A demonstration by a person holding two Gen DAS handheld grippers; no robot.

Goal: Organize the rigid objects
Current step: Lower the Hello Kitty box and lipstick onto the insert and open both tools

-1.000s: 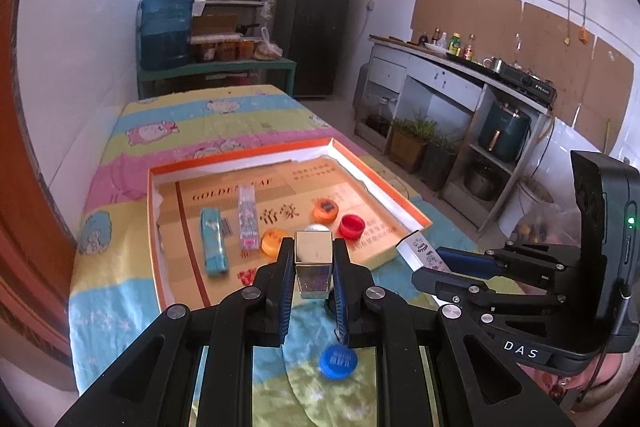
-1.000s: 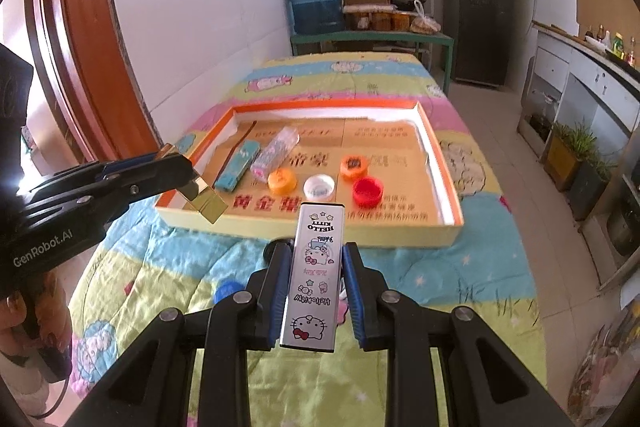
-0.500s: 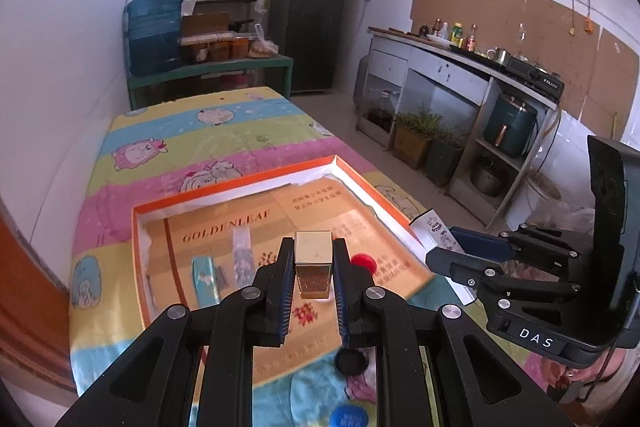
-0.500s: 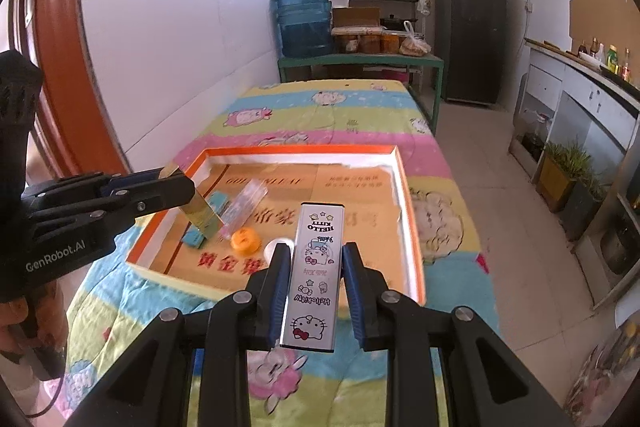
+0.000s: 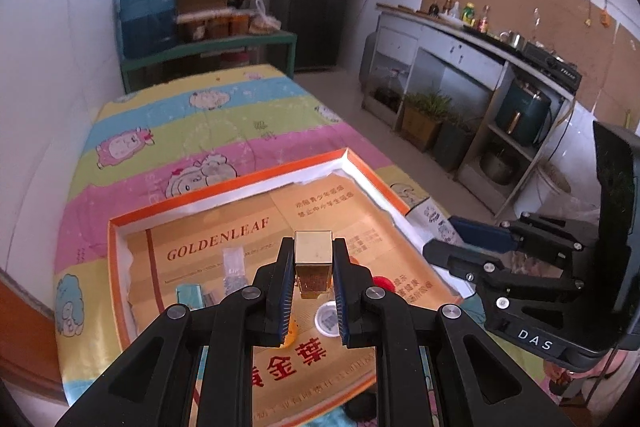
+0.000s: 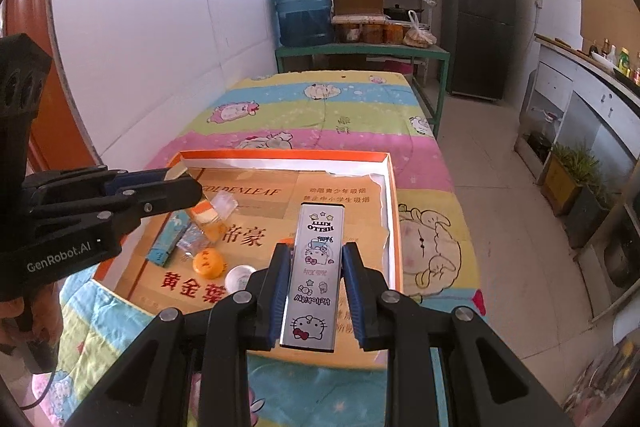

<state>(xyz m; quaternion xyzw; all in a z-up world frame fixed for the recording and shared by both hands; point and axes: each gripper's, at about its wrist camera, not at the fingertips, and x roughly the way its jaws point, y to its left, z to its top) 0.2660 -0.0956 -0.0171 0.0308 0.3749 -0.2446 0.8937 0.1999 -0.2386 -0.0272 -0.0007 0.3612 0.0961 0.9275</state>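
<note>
While over the orange tray (image 5: 120, 227), left gripper (image 5: 313, 283) clamps gold block (image 5: 313, 259), right gripper (image 6: 316, 287) clamps Hello Kitty case (image 6: 316, 275).

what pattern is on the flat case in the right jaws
Silver with Hello Kitty cartoons on the case, clearest in the right wrist view.

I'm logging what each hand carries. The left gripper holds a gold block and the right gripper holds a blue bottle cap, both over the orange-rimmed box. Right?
Not quite. The right gripper is shut on a white Hello Kitty case, not a blue cap; the right wrist view shows it. The left gripper does hold the gold block, and both are over the orange-rimmed box.
</note>
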